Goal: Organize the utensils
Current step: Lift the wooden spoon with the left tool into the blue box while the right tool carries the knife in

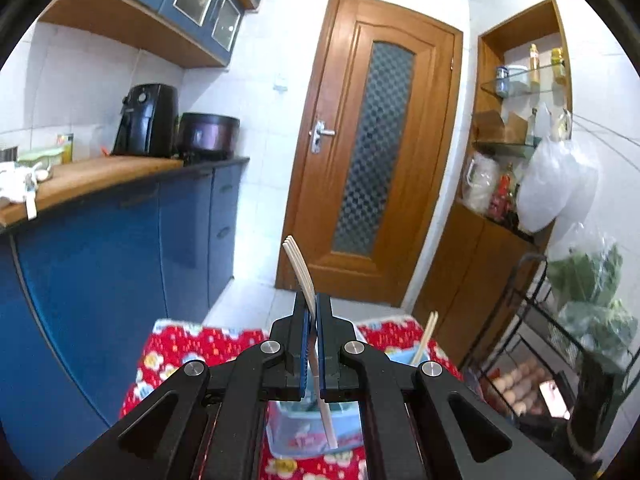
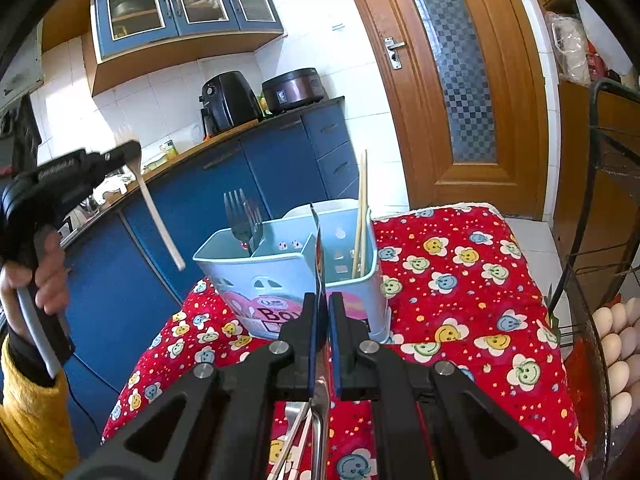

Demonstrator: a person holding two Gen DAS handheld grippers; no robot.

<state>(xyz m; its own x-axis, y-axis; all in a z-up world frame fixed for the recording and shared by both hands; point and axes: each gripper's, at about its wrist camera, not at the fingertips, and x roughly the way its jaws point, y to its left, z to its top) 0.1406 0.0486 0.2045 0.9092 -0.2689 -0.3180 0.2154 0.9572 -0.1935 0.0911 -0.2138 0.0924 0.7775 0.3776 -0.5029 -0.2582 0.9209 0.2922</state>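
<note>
My left gripper [image 1: 313,300] is shut on a cream plastic fork [image 1: 298,264], tines up and handle hanging below the jaws. It hangs above the light blue utensil caddy [image 1: 296,436]. The right wrist view shows that gripper [image 2: 134,151] raised to the left of the caddy [image 2: 280,276], with the fork [image 2: 160,224] slanting down. My right gripper [image 2: 324,300] is shut on a flat metal knife [image 2: 318,252], seen edge-on just in front of the caddy. Dark forks [image 2: 240,216] stand in its left compartment and wooden chopsticks [image 2: 361,216] in its right one.
The caddy stands on a table under a red flowered cloth [image 2: 460,280]. More metal utensils [image 2: 296,444] lie below my right gripper. A black wire rack with eggs [image 2: 616,344] is at the right, blue cabinets [image 2: 260,168] at the left, and a wooden door [image 1: 372,140] behind. A hand [image 2: 48,276] holds the left gripper.
</note>
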